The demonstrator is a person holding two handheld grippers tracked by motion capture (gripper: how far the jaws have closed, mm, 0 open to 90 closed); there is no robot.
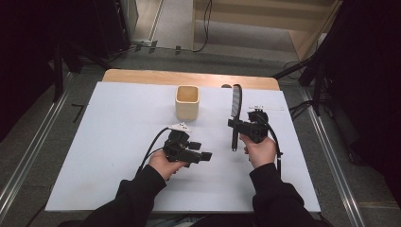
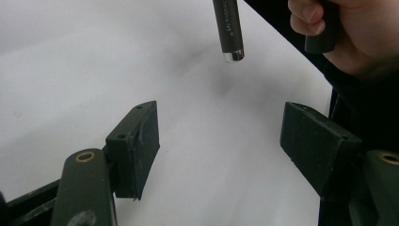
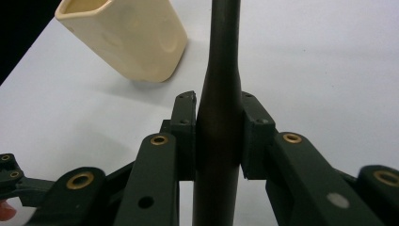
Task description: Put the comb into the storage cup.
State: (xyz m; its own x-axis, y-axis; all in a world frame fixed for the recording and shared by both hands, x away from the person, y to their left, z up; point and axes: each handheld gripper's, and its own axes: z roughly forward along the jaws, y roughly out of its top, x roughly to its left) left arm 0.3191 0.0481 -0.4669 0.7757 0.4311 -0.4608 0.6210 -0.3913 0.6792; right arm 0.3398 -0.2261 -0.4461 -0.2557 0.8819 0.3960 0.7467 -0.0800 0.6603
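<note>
Right gripper (image 1: 235, 124) clamps the handle of a dark brush (image 1: 235, 106), both pads pressing its sides, and holds it raised above the white table (image 1: 118, 142) with the bristle end pointing toward the far edge and the metal-capped handle tip toward the person. The cream cup (image 1: 187, 101) stands upright just left of the brush head. Left gripper (image 1: 201, 151) hangs over bare table left of the handle tip, jaws spread wide with nothing between them.
</note>
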